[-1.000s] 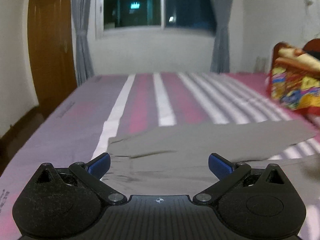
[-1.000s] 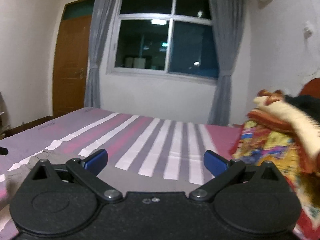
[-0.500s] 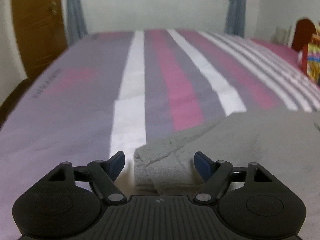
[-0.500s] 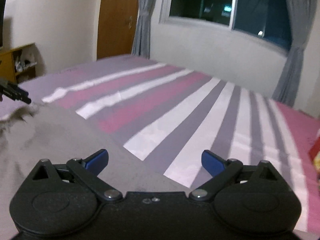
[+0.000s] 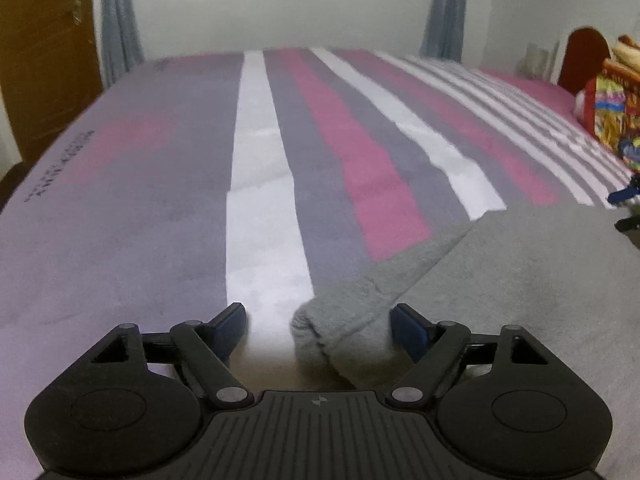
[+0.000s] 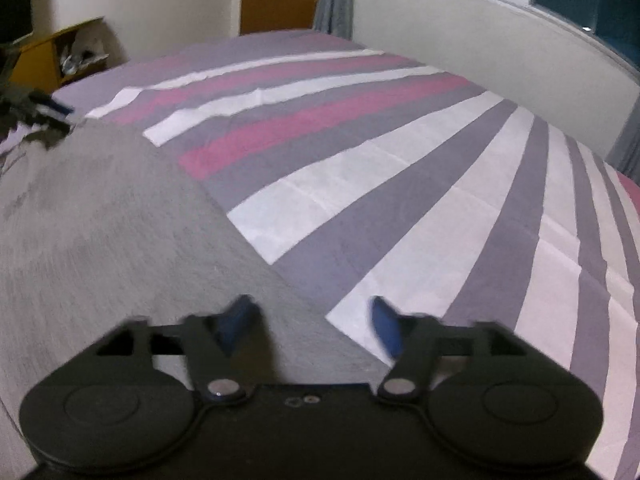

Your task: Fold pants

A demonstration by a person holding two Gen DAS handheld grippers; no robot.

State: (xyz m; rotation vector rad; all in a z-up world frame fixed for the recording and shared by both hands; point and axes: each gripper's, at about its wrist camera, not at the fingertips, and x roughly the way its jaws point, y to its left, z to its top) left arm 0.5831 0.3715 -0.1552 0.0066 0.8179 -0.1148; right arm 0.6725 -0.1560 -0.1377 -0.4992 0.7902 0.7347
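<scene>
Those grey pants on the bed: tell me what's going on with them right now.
A person holding a gripper in each hand is setting up to fold the grey pants lying on the striped bed. The left gripper is open, with a bunched corner of the fabric between its fingers. The right gripper, also open, sits at the pants' far edge. Neither has closed on the cloth yet.
</scene>
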